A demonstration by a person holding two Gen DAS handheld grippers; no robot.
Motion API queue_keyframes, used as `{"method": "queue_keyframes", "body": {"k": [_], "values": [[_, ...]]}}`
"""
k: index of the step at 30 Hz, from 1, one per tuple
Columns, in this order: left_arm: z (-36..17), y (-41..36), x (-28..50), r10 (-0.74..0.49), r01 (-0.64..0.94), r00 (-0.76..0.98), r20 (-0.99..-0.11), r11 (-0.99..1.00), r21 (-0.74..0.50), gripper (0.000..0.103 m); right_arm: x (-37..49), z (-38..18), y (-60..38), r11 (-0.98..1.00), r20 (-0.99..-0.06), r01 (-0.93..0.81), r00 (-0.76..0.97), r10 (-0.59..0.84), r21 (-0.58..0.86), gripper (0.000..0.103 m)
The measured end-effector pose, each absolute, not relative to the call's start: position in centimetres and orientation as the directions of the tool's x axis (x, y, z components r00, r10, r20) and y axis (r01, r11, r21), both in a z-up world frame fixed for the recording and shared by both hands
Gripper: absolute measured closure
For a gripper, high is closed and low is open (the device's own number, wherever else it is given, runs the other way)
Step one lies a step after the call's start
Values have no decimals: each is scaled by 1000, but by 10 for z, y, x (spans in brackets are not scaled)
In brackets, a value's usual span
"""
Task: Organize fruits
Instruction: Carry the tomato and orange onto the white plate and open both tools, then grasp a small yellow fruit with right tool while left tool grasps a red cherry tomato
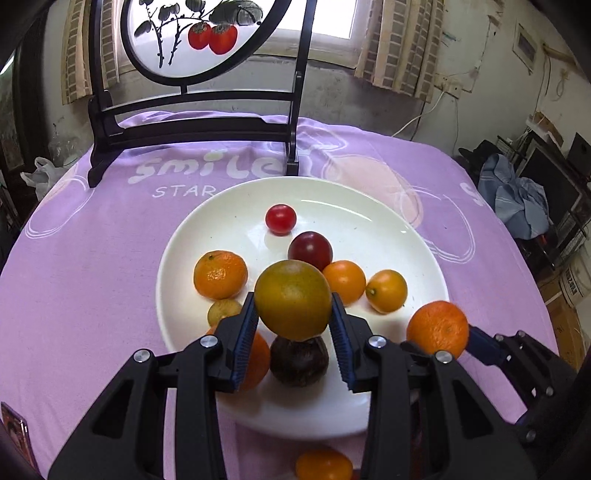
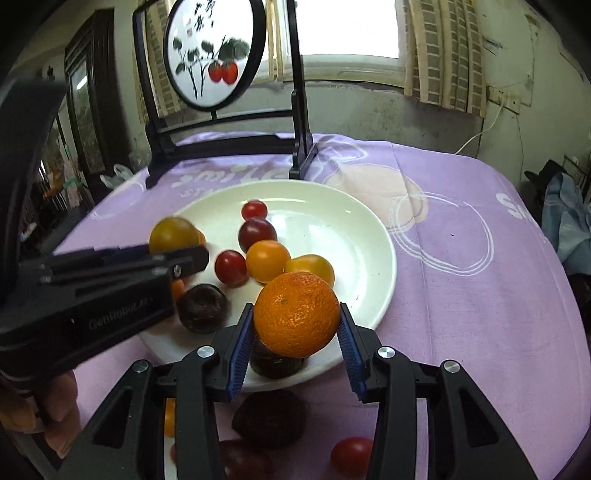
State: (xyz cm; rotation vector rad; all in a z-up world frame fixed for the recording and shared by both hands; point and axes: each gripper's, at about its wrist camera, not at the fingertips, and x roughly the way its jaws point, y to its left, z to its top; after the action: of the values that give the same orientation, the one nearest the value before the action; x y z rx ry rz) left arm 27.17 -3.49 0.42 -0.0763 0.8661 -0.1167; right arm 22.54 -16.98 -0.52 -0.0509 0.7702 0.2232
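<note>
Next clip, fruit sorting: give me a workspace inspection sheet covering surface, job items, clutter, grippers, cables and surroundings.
Surface: purple printed cloth covering the table.
Job's things: white plate holding cherry tomatoes, small oranges and dark fruits; more fruit lies on the cloth nearer the camera.
Clutter: painted round screen on black stand behind the plate.
Grippers: left gripper shut on a greenish-yellow citrus; right gripper shut on a mandarin; both above the plate's near edge.
Cables: white cable on the back wall.
Surroundings: curtained window, blue cloth heap at right.
</note>
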Motion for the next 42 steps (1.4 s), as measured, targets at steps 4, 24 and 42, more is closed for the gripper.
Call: {"method": "queue_keyframes", "body": {"k": [4, 24, 42], "values": [[-11, -38, 273, -107, 83, 647, -755, 994, -71, 63, 225, -11, -169, 970, -687, -237, 697, 206, 50, 44], [22, -65, 224, -123, 130, 699, -704, 991, -45, 14, 177, 13, -199, 968, -661, -239, 714, 231, 80, 38], [-8, -36, 144, -76, 76, 660, -748, 997, -34, 8, 104, -10, -208, 944, -719, -329, 656, 230, 2, 34]]}}
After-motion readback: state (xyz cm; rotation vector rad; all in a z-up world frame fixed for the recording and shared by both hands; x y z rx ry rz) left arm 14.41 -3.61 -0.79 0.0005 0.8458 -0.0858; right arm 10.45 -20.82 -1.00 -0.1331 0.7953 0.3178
